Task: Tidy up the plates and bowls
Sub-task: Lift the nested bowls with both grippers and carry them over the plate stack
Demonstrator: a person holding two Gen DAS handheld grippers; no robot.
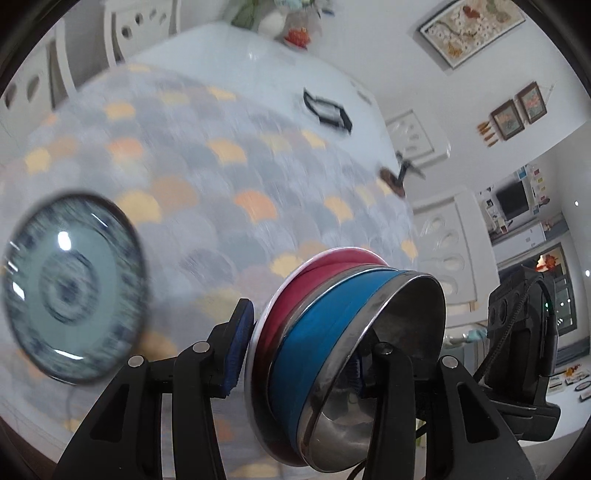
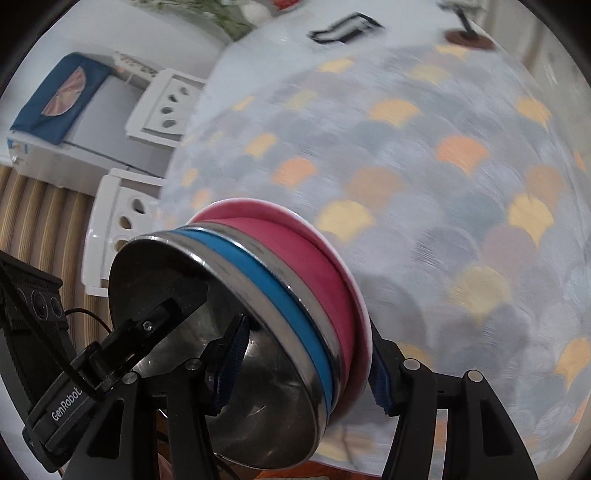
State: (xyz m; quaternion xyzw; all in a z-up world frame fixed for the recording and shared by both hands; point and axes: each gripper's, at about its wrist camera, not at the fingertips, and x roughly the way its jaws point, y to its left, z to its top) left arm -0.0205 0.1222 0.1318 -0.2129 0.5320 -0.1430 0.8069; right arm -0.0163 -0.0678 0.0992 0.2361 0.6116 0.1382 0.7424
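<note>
Carry step right now: your left gripper (image 1: pixel 299 365) and right gripper (image 2: pixel 303 369) both clamp the stacked bowls (image 1: pixel 332 350), so next lower them gently onto the bench (image 1: pixel 221 166) beside the blue-patterned plate (image 1: pixel 70 288).

This is a home dining room. A table (image 1: pixel 280 66) under a scale-patterned cloth (image 1: pixel 207 177) fills the view, with white chairs (image 2: pixel 162 107) at ten o'clock in the right wrist view. In the left wrist view, framed pictures (image 1: pixel 472 31) hang at one o'clock, and a microwave (image 1: pixel 511 201) sits at three o'clock.
</note>
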